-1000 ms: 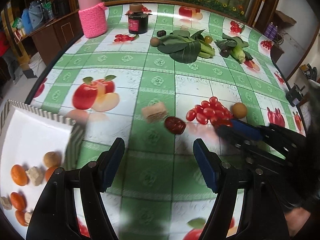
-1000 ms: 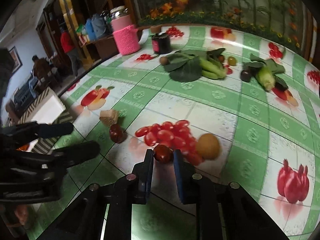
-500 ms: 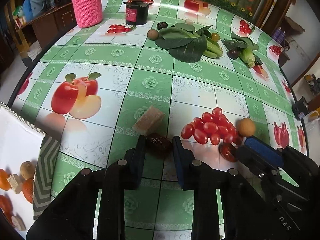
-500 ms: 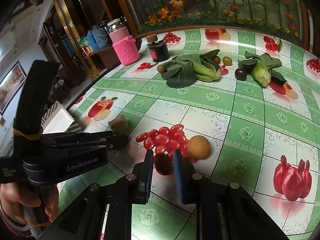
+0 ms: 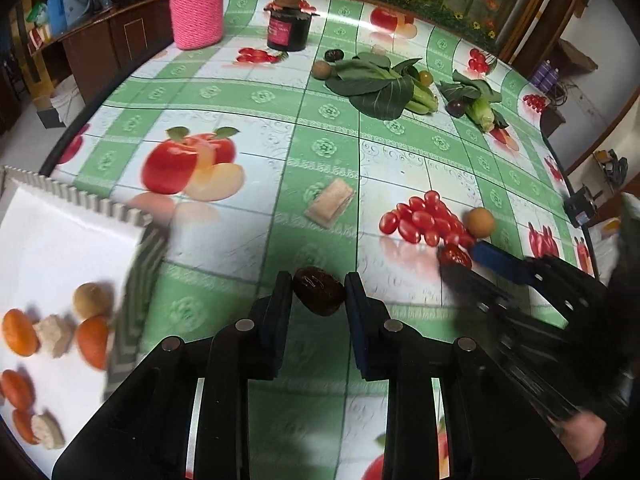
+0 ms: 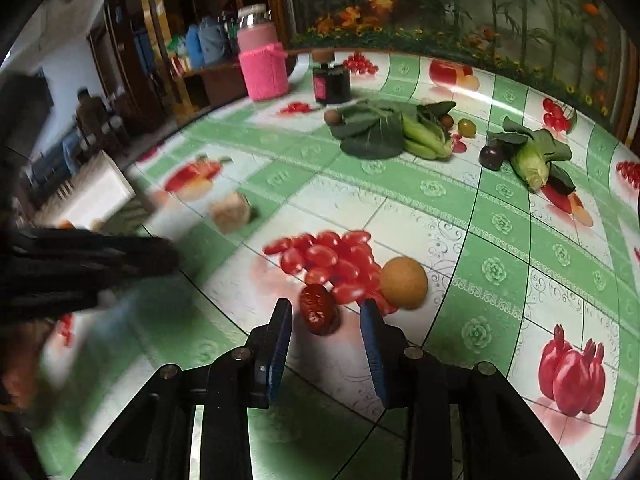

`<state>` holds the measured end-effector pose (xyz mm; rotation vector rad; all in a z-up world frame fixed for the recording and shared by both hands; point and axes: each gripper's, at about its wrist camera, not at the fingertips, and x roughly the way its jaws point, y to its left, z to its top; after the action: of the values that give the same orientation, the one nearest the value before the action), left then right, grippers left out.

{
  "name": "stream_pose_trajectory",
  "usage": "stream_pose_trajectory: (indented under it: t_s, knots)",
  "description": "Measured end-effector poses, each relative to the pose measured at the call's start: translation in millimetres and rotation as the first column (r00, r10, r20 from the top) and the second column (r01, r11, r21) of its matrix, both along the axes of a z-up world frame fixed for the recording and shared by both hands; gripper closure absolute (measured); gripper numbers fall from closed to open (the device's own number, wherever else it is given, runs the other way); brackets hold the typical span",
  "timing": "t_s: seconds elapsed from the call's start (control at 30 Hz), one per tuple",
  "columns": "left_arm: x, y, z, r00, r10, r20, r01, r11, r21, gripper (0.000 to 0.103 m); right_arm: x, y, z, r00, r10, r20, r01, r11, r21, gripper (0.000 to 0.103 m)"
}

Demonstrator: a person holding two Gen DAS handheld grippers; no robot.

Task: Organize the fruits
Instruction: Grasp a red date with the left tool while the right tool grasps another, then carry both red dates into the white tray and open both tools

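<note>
My left gripper (image 5: 318,294) is shut on a dark red date (image 5: 319,296) and holds it above the tablecloth. A white tray (image 5: 60,248) at the left holds oranges (image 5: 19,338), a brown round fruit (image 5: 91,301) and beige chunks. My right gripper (image 6: 326,320) has its jaws apart, with a second red date (image 6: 319,309) between the fingers, touching neither. It also shows in the left wrist view (image 5: 454,257). A round tan fruit (image 6: 403,282) lies just right of the printed tomatoes.
A beige block (image 5: 330,202) lies mid-table. Leafy greens (image 5: 380,82), corn (image 5: 482,114), a dark plum (image 5: 456,107) and small fruits sit at the back. A pink-sleeved jar (image 5: 196,12) and a dark jar (image 5: 289,26) stand further back.
My left gripper lifted the dark date and drew back toward the tray. My right gripper's jaws opened and its date now sits loose between them.
</note>
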<state>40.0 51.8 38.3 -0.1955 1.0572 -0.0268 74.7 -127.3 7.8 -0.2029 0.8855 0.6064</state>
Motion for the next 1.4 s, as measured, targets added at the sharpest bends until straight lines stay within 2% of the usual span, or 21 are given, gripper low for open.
stream_pose_trajectory:
  t_s: [0.03,0.1,0.17,0.3,0.5,0.73,0.93,1.13,1.4]
  knots:
    - [-4,3,3,1.0,0.0,0.007,0.0,1.0,-0.001,0.077,-2,1,0,1.0,0.007,0.022,-0.007,1.0,0.001,0.069]
    - [-14,10,10,1.0,0.001,0.022,-0.001,1.0,-0.006,0.077,-1,2,0,1.0,0.002,0.008,-0.002,1.0,-0.005,0.08]
    - [-24,19,16,0.999,0.004,0.035,-0.004,1.0,-0.01,0.077,-1,0,0,1.0,-0.018,-0.008,0.018,1.0,0.0,0.083]
    - [-44,42,28,0.998,0.028,0.061,-0.028,1.0,-0.005,0.077,-6,-3,3,0.999,-0.041,-0.036,0.042,0.999,0.035,0.083]
    - [-73,83,38,0.993,0.084,0.088,-0.085,0.996,0.003,0.077,-32,6,22,0.999,-0.04,-0.018,0.042,0.993,0.111,0.083]
    - [-103,123,44,0.984,0.149,0.099,-0.149,0.989,-0.005,0.077,-65,45,37,0.999,0.032,-0.029,-0.025,0.976,0.217,0.084]
    - [-134,151,52,0.975,0.188,0.115,-0.188,0.982,-0.011,0.077,-90,95,44,0.99,0.137,-0.029,-0.125,0.96,0.252,0.084]
    - [-163,181,54,0.964,0.237,0.117,-0.238,0.971,-0.004,0.077,-109,140,48,0.974,0.225,-0.023,-0.212,0.944,0.254,0.084]
    - [-189,202,32,0.954,0.285,0.099,-0.29,0.956,0.039,0.077,-121,183,45,0.955,0.296,-0.024,-0.284,0.934,0.214,0.084]
